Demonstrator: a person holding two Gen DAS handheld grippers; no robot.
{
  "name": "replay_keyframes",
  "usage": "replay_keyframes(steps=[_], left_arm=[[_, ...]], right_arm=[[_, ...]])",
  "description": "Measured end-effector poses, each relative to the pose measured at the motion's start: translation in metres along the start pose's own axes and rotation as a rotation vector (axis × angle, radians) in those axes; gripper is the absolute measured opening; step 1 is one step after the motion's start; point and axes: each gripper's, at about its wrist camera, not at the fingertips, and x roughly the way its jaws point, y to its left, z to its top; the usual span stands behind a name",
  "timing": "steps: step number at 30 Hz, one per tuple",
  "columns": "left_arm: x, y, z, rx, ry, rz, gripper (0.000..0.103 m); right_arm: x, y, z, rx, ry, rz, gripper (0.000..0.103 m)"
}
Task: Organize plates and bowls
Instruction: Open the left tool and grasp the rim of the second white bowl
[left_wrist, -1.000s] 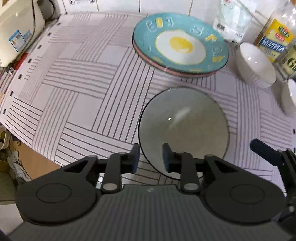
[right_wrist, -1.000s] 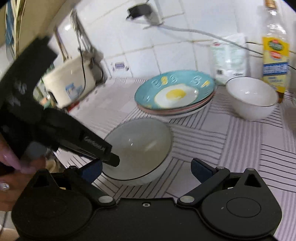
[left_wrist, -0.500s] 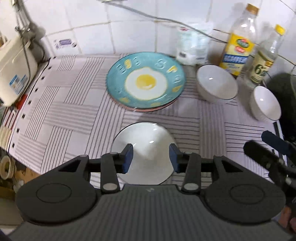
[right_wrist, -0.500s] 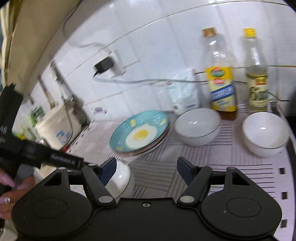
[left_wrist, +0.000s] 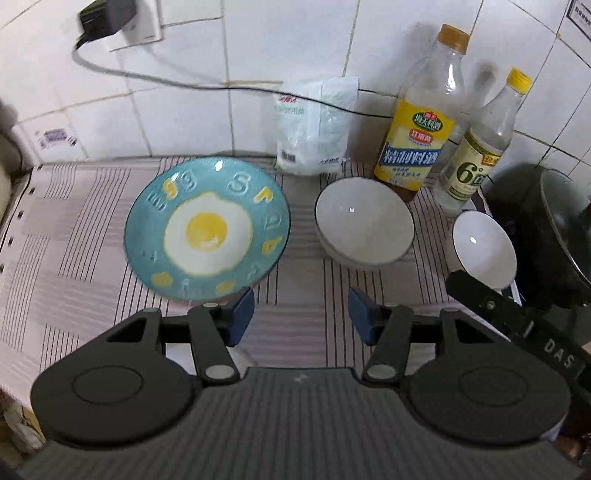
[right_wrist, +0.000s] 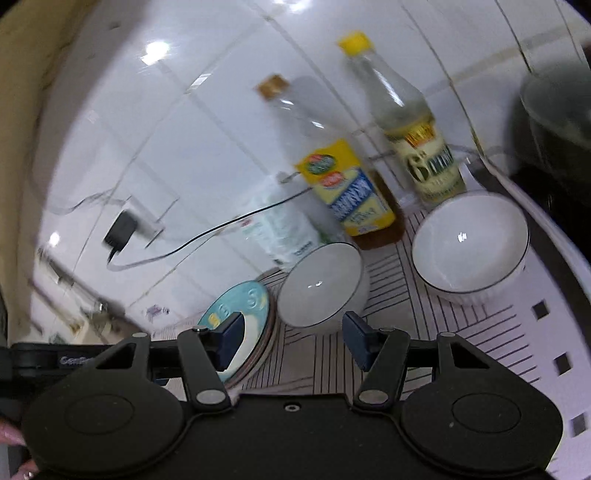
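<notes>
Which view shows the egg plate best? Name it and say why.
Left wrist: the egg plate lies whole, face-on and fairly sharp, lettering readable. The right wrist view catches it edge-on, blurred and partly behind the right gripper.

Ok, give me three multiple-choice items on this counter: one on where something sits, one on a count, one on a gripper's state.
1. Where does the larger white bowl sit relative to the egg plate in the left wrist view?
A. stacked on it
B. to its right on the cloth
C. behind the bottles

2. How many yellow-labelled bottles stand at the tiled wall?
A. one
B. two
C. four

3. What state is the left gripper in?
A. open, holding nothing
B. shut on a bowl
C. shut on the plate

Answers:
1 B, the bowl rests on the striped cloth beside the plate.
2 B, the tall bottle and the smaller bottle.
3 A, its fingers stand apart over bare cloth.
</notes>
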Motion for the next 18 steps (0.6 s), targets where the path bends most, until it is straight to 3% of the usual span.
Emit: replay_keyframes(steps=[5, 11, 18], left_arm=[[0.036, 0.001, 0.022, 0.017, 0.024, -0.032, 0.054], [0.080, 0.008, 0.036, -0.029, 0.088, -0.089, 0.054], [0.112, 0.006, 0.047, -0.004, 0.117, -0.110, 0.054]], right_arm=[[0.033, -0.027, 0.001, 0.192, -0.004, -0.003, 0.063], [0.073, -0.034, 0.003, 0.226, 0.023, -0.117, 0.057], [0.102, -0.035, 0.004, 0.216, 0.051, -0.230, 0.047]])
